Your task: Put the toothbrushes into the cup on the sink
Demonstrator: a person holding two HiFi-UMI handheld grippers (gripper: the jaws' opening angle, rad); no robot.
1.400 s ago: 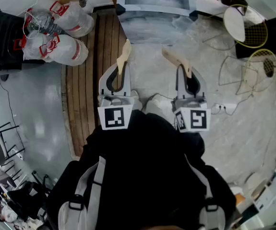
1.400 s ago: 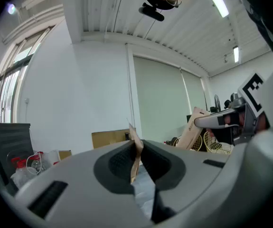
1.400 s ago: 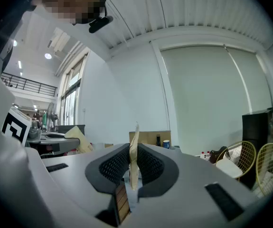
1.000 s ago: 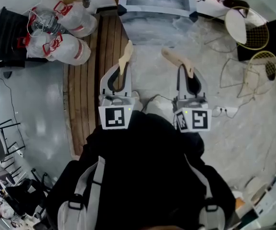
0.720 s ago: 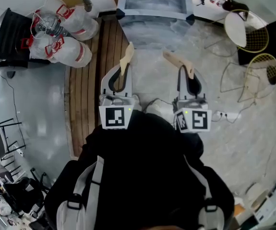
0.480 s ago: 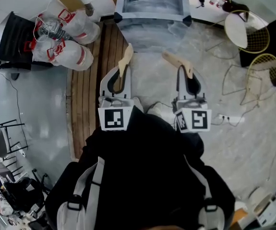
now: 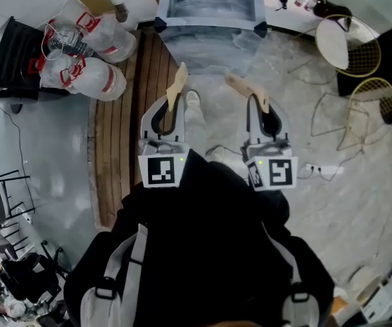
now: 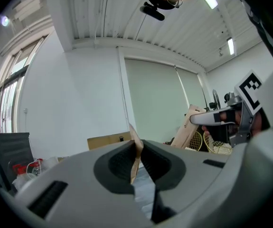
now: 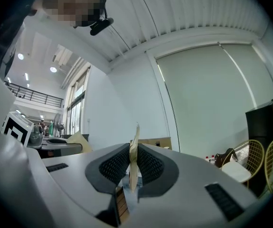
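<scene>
In the head view my left gripper (image 7: 172,106) is shut on a flat tan toothbrush (image 7: 178,84) that sticks out forward past its tips. My right gripper (image 7: 260,107) holds a second tan toothbrush (image 7: 245,90) the same way, angled to the left. The left gripper view shows the left gripper (image 8: 137,144) with its pads pinching the thin tan toothbrush (image 8: 136,154). In the right gripper view the right gripper (image 9: 134,148) clamps its toothbrush (image 9: 136,137) edge-on. Both are carried at waist height above the floor. I see no cup and no sink basin.
A grey framed unit (image 7: 209,2) stands ahead on the marbled floor. Plastic bags of bottles (image 7: 80,43) lie at the far left beside a strip of wooden flooring (image 7: 117,121). Rackets (image 7: 360,50) and a power strip (image 7: 318,170) lie to the right. A shoe (image 7: 193,107) shows between the grippers.
The person has walked forward: the floor slid back under the grippers and a shoe has come into view between them. Both grippers keep their hold unchanged.
</scene>
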